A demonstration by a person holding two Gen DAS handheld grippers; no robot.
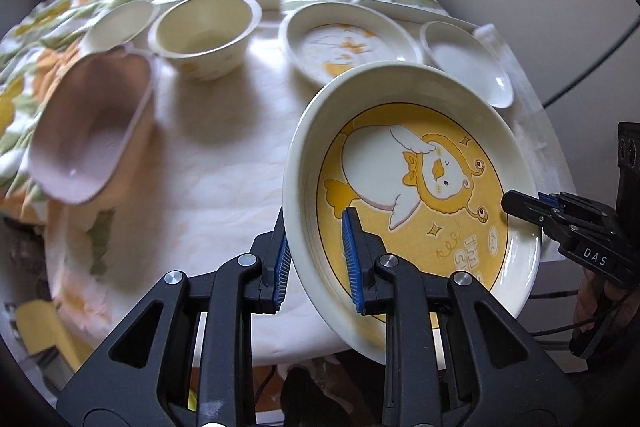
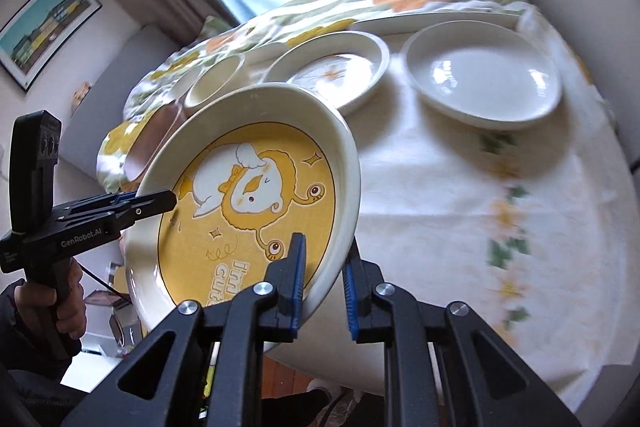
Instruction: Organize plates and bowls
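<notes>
Both grippers hold one deep yellow duck plate [image 1: 416,187] [image 2: 256,195] tilted above the near table edge. My left gripper [image 1: 318,259] is shut on its left rim, one blue pad inside and one outside. On the opposite rim my right gripper [image 2: 324,287] is shut the same way; it shows in the left wrist view [image 1: 520,205], and the left gripper shows in the right wrist view [image 2: 160,201]. Behind the held plate lie a matching duck plate [image 1: 348,45] [image 2: 336,69] and a plain white plate [image 1: 468,61] [image 2: 484,83]. A cream bowl [image 1: 206,35] [image 2: 216,79] stands left of them.
A pink oblong dish [image 1: 90,123] and a small white bowl [image 1: 120,27] sit at the left of the round table with its flowered cloth [image 1: 200,167]. A long white tray [image 2: 436,21] lies at the back. A person's hand [image 2: 60,307] grips the left handle.
</notes>
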